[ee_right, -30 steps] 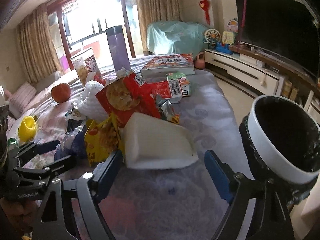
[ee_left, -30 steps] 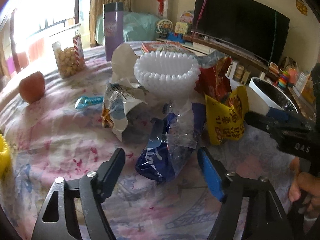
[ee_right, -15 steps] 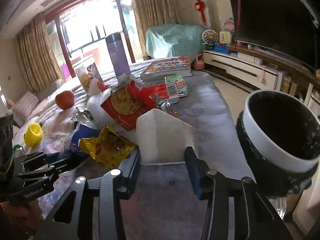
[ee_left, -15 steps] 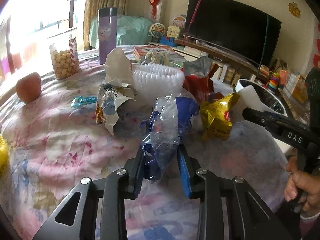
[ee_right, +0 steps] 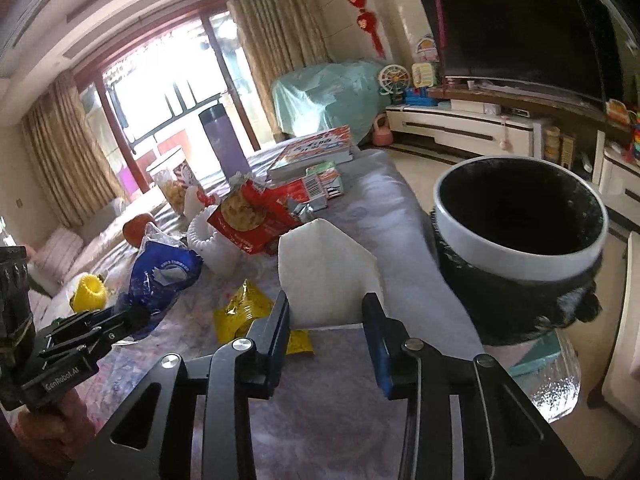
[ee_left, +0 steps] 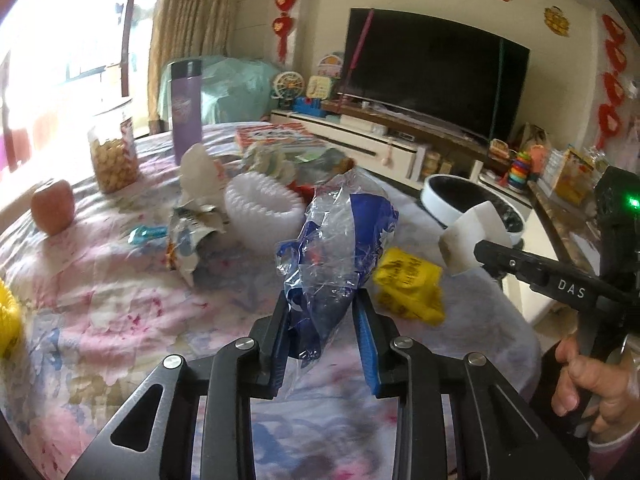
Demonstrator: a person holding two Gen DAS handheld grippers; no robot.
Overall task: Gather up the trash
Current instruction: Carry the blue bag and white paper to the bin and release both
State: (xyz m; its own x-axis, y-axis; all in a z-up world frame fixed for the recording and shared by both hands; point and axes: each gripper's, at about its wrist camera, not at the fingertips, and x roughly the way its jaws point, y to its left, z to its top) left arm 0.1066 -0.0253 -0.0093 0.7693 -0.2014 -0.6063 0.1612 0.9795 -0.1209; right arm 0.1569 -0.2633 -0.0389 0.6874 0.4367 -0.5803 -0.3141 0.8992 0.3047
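Lifting two pieces at once, the left gripper (ee_left: 322, 316) has just clamped the blue plastic bag (ee_left: 340, 240) and the right gripper (ee_right: 326, 320) the white wrapper (ee_right: 324, 276), both beside the trash bin (ee_right: 520, 256), so I judge the carry-and-drop over its rim comes next.

Bare cloth (ee_right: 404, 216) (bin-side) beside wrapper heap (ee_right: 256, 216)

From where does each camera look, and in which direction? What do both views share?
Left wrist: on the left gripper, facing across the table toward the TV; its jaws pinch a blue bag; the right hand shows.
Right wrist: on the right gripper, facing the window; its jaws pinch a white wrapper beside the bin.
Shared: blue bag, white wrapper, bin, yellow packet, apple.
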